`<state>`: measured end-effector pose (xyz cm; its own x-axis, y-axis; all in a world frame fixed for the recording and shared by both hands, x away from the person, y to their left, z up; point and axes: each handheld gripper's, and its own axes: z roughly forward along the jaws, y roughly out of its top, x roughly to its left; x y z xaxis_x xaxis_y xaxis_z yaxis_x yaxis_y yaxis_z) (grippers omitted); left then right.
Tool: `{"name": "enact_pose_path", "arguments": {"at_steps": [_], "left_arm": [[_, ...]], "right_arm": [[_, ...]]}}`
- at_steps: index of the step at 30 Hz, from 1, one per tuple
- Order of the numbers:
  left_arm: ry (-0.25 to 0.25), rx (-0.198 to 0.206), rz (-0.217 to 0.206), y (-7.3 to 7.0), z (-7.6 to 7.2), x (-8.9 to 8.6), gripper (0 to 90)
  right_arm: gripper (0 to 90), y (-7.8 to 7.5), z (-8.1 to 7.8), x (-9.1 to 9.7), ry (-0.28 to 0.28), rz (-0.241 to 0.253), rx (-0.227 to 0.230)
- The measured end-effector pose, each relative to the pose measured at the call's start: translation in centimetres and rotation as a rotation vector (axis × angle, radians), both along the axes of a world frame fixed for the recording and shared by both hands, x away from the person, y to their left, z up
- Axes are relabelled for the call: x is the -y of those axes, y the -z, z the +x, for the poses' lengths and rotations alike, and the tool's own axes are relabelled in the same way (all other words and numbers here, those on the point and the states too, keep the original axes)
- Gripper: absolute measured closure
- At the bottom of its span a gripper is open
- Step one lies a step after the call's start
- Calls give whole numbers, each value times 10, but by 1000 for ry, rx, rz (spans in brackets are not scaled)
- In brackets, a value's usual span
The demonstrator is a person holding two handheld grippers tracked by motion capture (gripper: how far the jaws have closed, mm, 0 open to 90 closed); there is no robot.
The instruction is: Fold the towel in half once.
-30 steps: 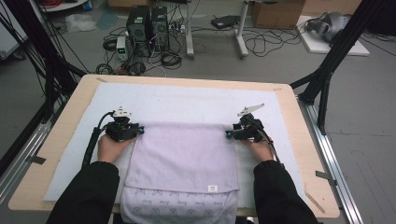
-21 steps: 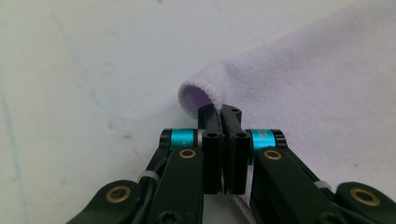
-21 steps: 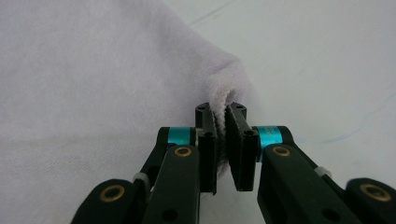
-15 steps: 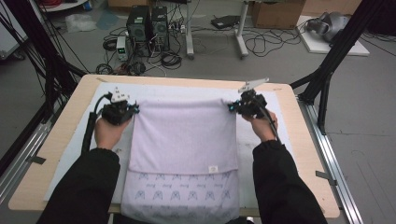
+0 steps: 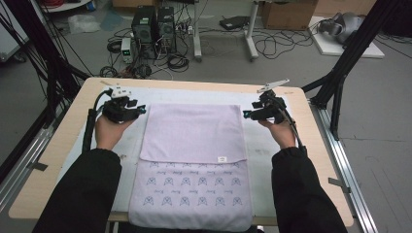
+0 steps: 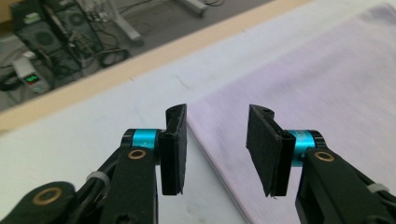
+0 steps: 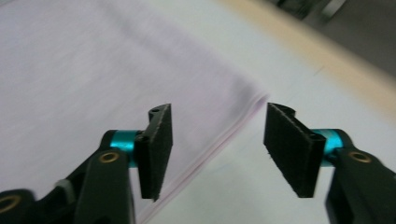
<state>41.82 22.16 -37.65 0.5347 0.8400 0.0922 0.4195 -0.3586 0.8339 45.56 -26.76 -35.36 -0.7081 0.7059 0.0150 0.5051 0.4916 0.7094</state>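
The lavender towel point(image 5: 194, 145) lies flat at the table's point(image 5: 39, 194) centre on a white mat point(image 5: 262, 145), its upper layer folded back over a patterned lower part. Left gripper point(image 5: 124, 109) sits just beside the towel's far-left corner, jaws released. Right gripper point(image 5: 262, 110) sits beside the far-right corner, jaws released, empty. Computer towers point(image 5: 154, 24) and cables point(image 5: 272, 46) occupy the floor beyond.

This is a lab or test room set up for recording — not a home. A light wooden table point(image 5: 58, 160) stands on a bare grey floor point(image 5: 379, 121), framed by black metal struts point(image 5: 350, 58) and aluminium rails point(image 5: 335, 145) at its sides. Beyond the table's far edge sit two black computer towers point(image 5: 154, 24) with loose cables point(image 5: 272, 46) trailing around them — beside them the white legs of a desk point(image 5: 197, 29), and cardboard boxes point(image 5: 286, 12) farther back.
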Motion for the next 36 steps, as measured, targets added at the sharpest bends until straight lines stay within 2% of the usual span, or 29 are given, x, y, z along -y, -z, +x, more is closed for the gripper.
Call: {"name": "enact_pose_path", "arguments": {"at_steps": [1, 3, 4, 5, 7, 9, 11, 13, 14, 16, 17, 18, 19, 21, 23, 28, 30, 33, 36], "left_arm": [[13, -12, -9, 6, -4, -1, 577], [43, -34, -23, 14, -13, -2, 558], [65, -32, -37, 18, -21, -2, 557], [81, -38, -30, 21, -26, -1, 556], [105, -43, -37, 26, -36, -1, 546], [138, -50, -15, 31, -48, 1, 545], [169, -65, -14, 36, -58, 3, 544], [186, -67, -25, 39, -66, 4, 545], [190, -68, -29, 42, -71, 5, 548], [207, -72, -22, 48, -79, 6, 558], [218, -94, -19, 50, -82, 7, 559], [227, -91, -21, 52, -86, 7, 558], [232, -86, -29, 54, -89, 7, 562], [248, -109, -15, 57, -91, 8, 575], [256, -118, -8, 59, -92, 10, 588], [268, -141, 6, 64, -90, 14, 596], [276, -142, 10, 64, -91, 15, 601], [283, -147, 20, 65, -91, 16, 618], [288, -143, 27, 67, -91, 18, 666]], "right_arm": [[404, 4, -5, 0, -8, 25, -2], [438, 9, -18, 1, -25, 32, 59], [438, 12, -23, 2, -32, 64, 63], [434, 16, -28, 4, -47, 79, 44], [434, 21, -37, 6, -51, 74, 35], [437, 26, -49, 7, -72, 69, 29], [446, 32, -61, 6, -92, 61, 25], [454, 36, -71, 5, -111, 46, 22], [454, 39, -77, 5, -102, 45, 22], [460, 43, -85, 1, -117, 44, 13], [465, 45, -88, -2, -132, 26, 16], [469, 48, -91, -4, -140, 2, 18], [481, 50, -93, -5, -144, 6, 6], [500, 55, -93, -7, -160, 3, -48], [525, 58, -94, -10, -166, -8, -65], [526, 66, -96, -16, -186, -26, -107], [525, 67, -97, -17, -193, -39, -93], [539, 70, -104, -11, -181, 20, -37], [539, 78, -107, -9, -182, 18, -46]]}}
